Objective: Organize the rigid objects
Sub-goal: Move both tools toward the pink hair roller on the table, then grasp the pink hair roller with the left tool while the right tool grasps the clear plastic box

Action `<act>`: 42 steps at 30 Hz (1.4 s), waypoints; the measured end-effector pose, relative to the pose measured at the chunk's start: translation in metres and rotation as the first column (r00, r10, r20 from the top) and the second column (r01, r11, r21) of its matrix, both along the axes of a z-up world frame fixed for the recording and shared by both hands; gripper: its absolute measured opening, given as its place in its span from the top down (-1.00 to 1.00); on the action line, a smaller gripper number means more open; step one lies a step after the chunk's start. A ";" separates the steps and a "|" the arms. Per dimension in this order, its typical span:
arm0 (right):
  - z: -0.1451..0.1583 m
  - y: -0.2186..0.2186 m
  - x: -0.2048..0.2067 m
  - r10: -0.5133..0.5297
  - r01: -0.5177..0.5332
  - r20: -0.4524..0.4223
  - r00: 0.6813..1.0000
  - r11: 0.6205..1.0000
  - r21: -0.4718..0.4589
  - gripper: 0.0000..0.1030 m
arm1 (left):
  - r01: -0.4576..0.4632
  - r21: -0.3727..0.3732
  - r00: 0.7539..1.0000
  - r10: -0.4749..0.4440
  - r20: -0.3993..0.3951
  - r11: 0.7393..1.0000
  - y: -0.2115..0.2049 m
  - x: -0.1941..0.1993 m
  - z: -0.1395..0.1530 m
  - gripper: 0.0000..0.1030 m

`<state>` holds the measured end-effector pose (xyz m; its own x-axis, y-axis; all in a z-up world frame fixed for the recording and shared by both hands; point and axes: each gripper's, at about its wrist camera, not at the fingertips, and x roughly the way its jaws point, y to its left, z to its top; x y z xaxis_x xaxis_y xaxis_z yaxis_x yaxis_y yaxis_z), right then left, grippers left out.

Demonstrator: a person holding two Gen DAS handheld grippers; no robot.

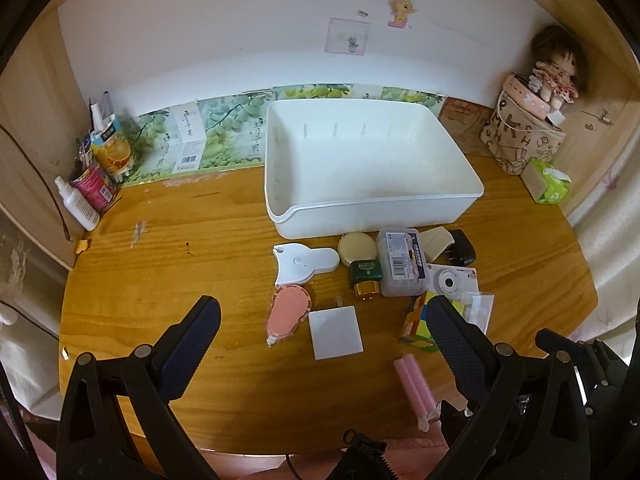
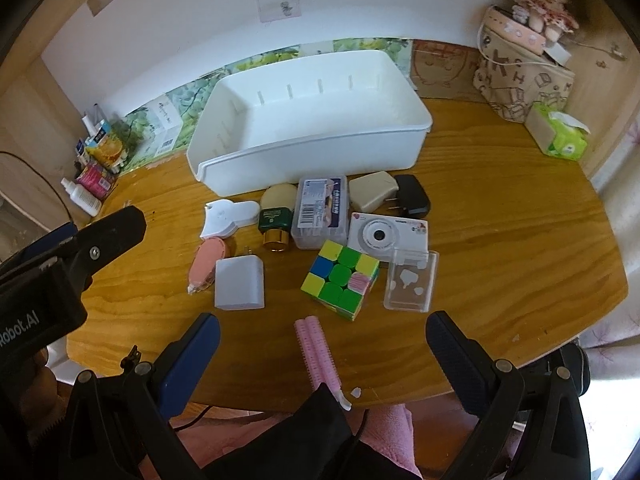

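On the table (image 2: 500, 240), the bin (image 2: 312, 120) sits at twelve o'clock, the puzzle cube (image 2: 340, 280) centrally before it, the wall charger (image 2: 239, 283) at nine, the toy camera (image 2: 387, 235) at two.

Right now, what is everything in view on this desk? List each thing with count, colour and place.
bin: 1, white, empty, back centre of the wooden desk
puzzle cube: 1, multicolour, front of the cluster
toy camera: 1, white, behind the cube
clear case: 1, transparent, right of the cube
clear labelled box: 1, before the bin
plug adapters: 2, beige and black, right of that box
white charger: 1, left front
correction tape: 1, pink, left of the charger
green jar: 1, gold cap
pink hair roller: 1, nearest edge
tissue pack: 1, green, right
doll: 1, back right, on a bag
left gripper: open, empty
right gripper: open, empty
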<state>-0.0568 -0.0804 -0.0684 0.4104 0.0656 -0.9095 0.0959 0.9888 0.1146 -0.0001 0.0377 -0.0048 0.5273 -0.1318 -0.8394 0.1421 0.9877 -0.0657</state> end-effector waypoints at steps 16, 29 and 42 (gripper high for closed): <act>-0.014 -0.079 0.024 0.108 -0.103 -0.069 0.992 0.991 0.081 -1.00 | -0.125 0.034 0.989 0.127 -0.069 0.992 -0.072 0.006 -0.007 -0.98; -0.039 -0.132 0.043 0.294 -0.277 -0.163 0.942 0.953 0.122 -0.96 | -0.336 0.063 0.921 0.342 -0.188 0.940 -0.113 -0.007 -0.037 -0.98; -0.071 -0.141 0.051 0.433 -0.405 -0.263 0.862 0.901 0.154 -0.96 | -0.536 0.093 0.763 0.529 -0.371 0.839 -0.105 -0.036 -0.087 -0.98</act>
